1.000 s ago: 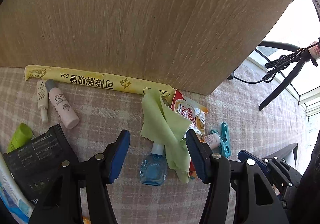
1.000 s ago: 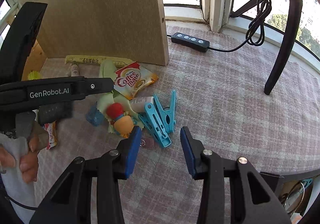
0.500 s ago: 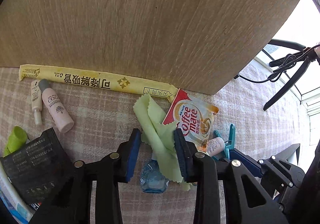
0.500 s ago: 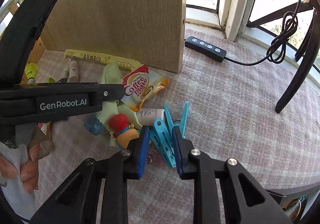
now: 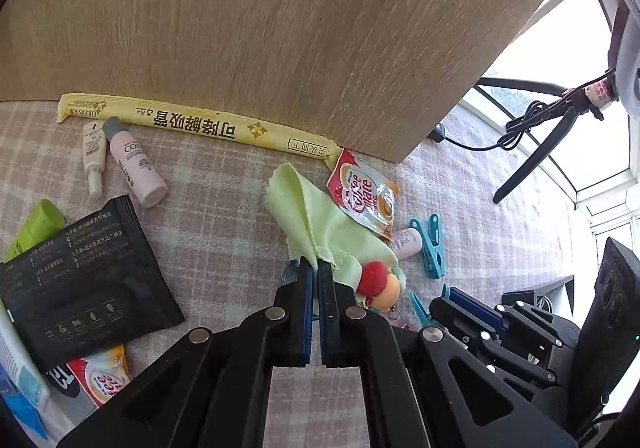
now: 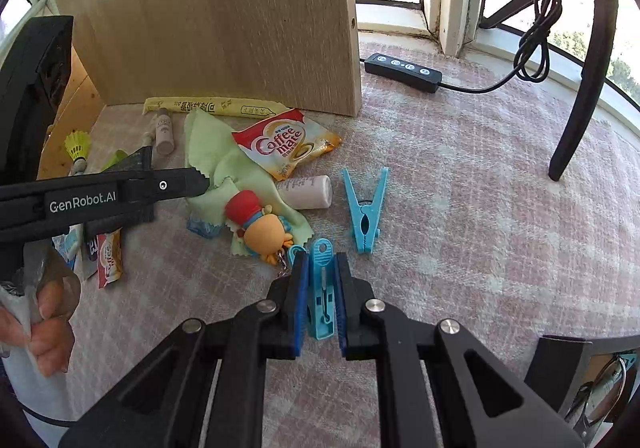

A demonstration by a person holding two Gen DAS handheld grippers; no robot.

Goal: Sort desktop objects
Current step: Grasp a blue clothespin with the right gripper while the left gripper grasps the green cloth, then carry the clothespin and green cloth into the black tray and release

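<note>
1. left wrist view: the bench (image 5: 224, 224) wears a pink-and-white plaid cloth; an upright wooden panel (image 5: 256, 31) walls off the far side, and a long yellow packet (image 5: 192, 125) lies along its foot.
2. the left gripper (image 5: 315, 268) has just been closing and is now clenched on an edge of the pale green cloth (image 5: 316, 219), whose fold runs up between the blue pads.
3. near left of it lie a black sachet (image 5: 84, 276), a pink bottle (image 5: 136, 163), a small white tube (image 5: 93, 155) and a green tube (image 5: 36, 226), crowding that edge.
4. right of the green cloth sit a coffee mate sachet (image 5: 366, 199), a round doll keychain (image 5: 380, 286) and a blue clothespin (image 5: 430, 244).
5. right wrist view: the right gripper (image 6: 322, 268) has just been closing and grasps a blue clothespin (image 6: 322, 288) upright between its pads.
6. a second blue clothespin (image 6: 366, 207) lies just beyond on the cloth, apart from the held one.
7. to the right the bench is open plaid up to the window sill (image 6: 392, 17); a black control box (image 6: 402, 71) with its cable and a black stand leg (image 6: 580, 103) sit at the far right.
8. a person's hand (image 6: 44, 328) holds the left gripper's handle at the near left edge.
</note>
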